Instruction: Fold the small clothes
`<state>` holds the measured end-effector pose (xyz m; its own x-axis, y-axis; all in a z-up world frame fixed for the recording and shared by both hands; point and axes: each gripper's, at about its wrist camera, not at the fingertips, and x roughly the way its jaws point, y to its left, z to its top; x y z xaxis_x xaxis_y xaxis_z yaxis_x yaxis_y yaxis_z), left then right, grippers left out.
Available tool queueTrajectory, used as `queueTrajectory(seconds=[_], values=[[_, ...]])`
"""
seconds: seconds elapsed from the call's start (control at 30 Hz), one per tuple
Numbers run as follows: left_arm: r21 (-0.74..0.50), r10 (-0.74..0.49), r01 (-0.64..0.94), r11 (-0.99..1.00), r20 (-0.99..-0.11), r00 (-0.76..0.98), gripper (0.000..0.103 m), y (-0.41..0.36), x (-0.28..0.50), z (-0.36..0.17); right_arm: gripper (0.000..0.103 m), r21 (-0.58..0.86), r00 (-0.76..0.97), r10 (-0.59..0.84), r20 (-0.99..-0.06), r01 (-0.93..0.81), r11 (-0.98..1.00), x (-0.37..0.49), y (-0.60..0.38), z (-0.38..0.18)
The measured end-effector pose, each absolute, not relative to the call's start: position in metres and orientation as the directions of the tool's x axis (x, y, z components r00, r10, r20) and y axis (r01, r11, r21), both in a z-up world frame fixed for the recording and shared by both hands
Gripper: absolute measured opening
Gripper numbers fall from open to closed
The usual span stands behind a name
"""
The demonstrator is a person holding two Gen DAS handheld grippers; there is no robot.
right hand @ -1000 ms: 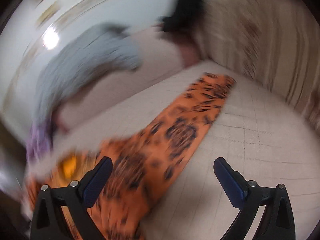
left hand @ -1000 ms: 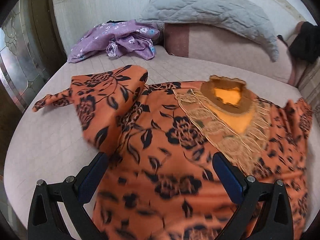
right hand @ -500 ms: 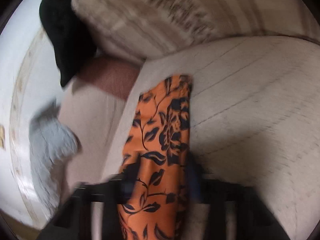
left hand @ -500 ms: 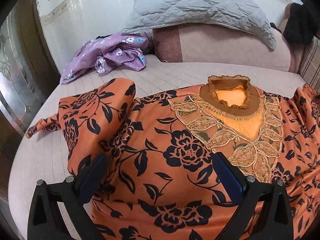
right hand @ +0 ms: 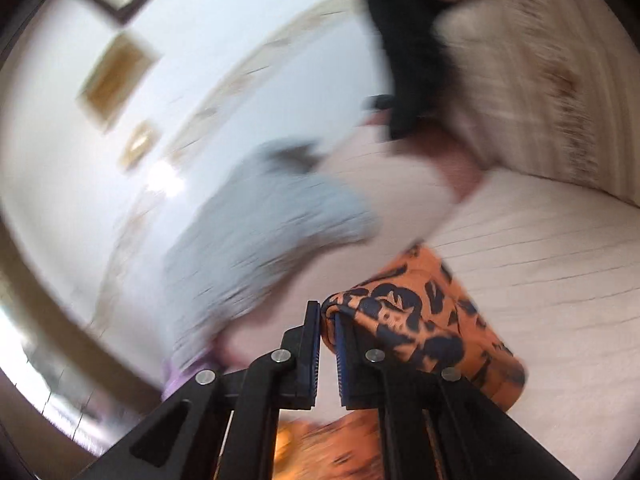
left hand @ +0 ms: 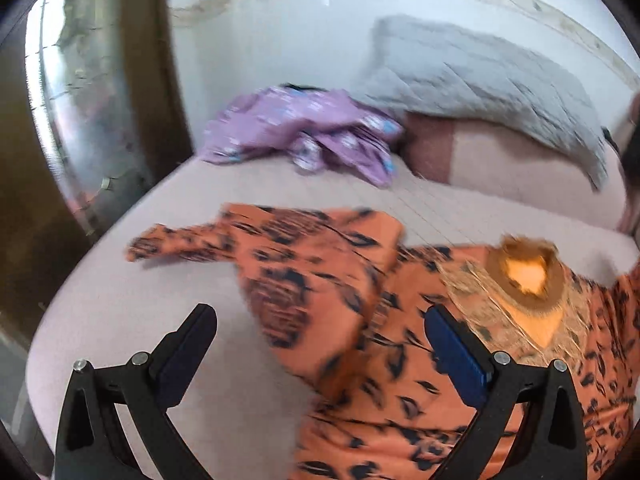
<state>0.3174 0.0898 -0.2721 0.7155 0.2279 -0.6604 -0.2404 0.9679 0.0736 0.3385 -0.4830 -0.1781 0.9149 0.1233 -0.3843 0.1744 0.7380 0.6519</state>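
Note:
An orange top with black flowers [left hand: 400,344] lies spread on the pale bed, with a brown lace neckline [left hand: 528,276] at the right. Its left sleeve [left hand: 180,240] is folded over and points left. My left gripper [left hand: 320,344] is open and empty, hovering over the top's left shoulder. In the right wrist view my right gripper [right hand: 327,316] is shut on the other orange sleeve [right hand: 420,328] and holds it lifted off the bed, the cloth draped over the right finger.
A crumpled purple garment [left hand: 312,136] lies at the back of the bed [left hand: 120,312]. A grey quilted pillow [left hand: 480,80] rests on a pink bolster [left hand: 520,168]. A black cloth [right hand: 408,40] and striped cushion [right hand: 540,72] sit at the right. A dark door frame stands left.
My right gripper has closed on the right sleeve and lifted it toward the body of the top. My left gripper has swung left, staying open.

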Motion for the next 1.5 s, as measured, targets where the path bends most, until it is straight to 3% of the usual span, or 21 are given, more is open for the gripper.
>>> queueTrajectory(seconds=[0.2,0.43,0.5,0.57,0.6,0.73,0.83,0.97,1.13,1.27,1.43,1.5], values=[[0.149,0.361,-0.349,0.925,-0.628,0.689,0.103,0.131,0.305,-0.265,0.007,0.616,0.839,0.356,-0.412,-0.032,0.787,0.361,-0.323,-0.161],[0.148,0.391,-0.398,0.905,-0.659,0.642,0.103,0.18,0.296,-0.274,0.012,0.624,0.562,0.561,-0.608,-0.1,0.775,0.398,-0.152,-0.26],[0.138,0.383,-0.404,0.904,-0.68,0.626,0.103,0.191,0.295,-0.279,0.025,0.633,0.454,0.595,-0.663,-0.085,0.77,0.4,-0.121,-0.295],[0.129,0.373,-0.403,0.906,-0.691,0.618,0.103,0.194,0.295,-0.282,0.067,0.653,0.385,0.625,-0.679,-0.07,0.754,0.394,-0.108,-0.322],[0.122,0.365,-0.4,0.908,-0.697,0.617,0.103,0.195,0.295,-0.282,0.071,0.673,0.372,0.644,-0.668,-0.067,0.737,0.388,-0.105,-0.331],[0.104,0.341,-0.384,0.918,-0.702,0.625,0.103,0.189,0.297,-0.281,0.071,0.721,0.437,0.68,-0.589,-0.097,0.686,0.364,-0.132,-0.322],[0.082,0.297,-0.344,0.936,-0.711,0.638,0.103,0.175,0.3,-0.281,0.071,0.78,0.573,0.646,-0.505,-0.018,0.626,0.351,-0.188,-0.315],[0.096,0.267,-0.29,0.952,-0.72,0.64,0.103,0.15,0.309,-0.285,0.071,0.79,0.665,0.496,-0.558,0.243,0.563,0.351,-0.259,-0.338],[0.128,0.279,-0.274,0.953,-0.718,0.638,0.103,0.139,0.314,-0.288,0.07,0.788,0.627,0.504,-0.594,0.326,0.522,0.379,-0.253,-0.369],[0.1,0.287,-0.324,0.941,-0.743,0.605,0.103,0.158,0.318,-0.291,0.071,0.828,0.556,0.628,-0.544,0.236,0.508,0.406,-0.199,-0.359],[0.048,0.305,-0.425,0.904,-0.768,0.563,0.103,0.198,0.316,-0.294,0.071,0.907,0.519,0.777,-0.356,-0.006,0.42,0.435,-0.12,-0.3],[0.019,0.304,-0.468,0.884,-0.784,0.542,0.103,0.217,0.315,-0.296,0.071,0.873,0.516,0.767,-0.38,-0.073,0.482,0.439,-0.099,-0.283]])
